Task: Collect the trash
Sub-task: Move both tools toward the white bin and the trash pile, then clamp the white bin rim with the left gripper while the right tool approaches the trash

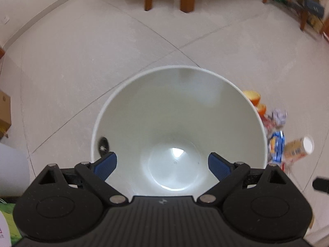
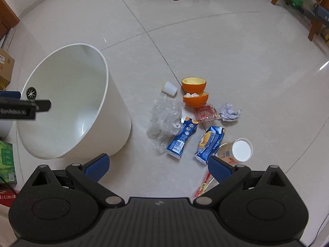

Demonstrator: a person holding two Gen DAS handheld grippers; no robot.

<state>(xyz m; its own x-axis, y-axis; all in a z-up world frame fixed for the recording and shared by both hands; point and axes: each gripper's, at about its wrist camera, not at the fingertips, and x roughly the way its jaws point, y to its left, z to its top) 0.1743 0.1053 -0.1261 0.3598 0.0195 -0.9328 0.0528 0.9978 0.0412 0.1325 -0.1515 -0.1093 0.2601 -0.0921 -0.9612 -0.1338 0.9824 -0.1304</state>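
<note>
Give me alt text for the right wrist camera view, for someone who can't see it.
An open black gripper with blue pads hovers over a pale tiled floor strewn with trash: two orange peel halves, two blue cartons, crumpled clear plastic and a wad of paper. To the left stands an empty white plastic bin.

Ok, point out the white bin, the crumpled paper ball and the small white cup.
white bin (image 2: pixel 115 131), right wrist view, outer wall.
crumpled paper ball (image 2: pixel 230 112), right wrist view, middle.
small white cup (image 2: pixel 169 88), right wrist view, side.
</note>
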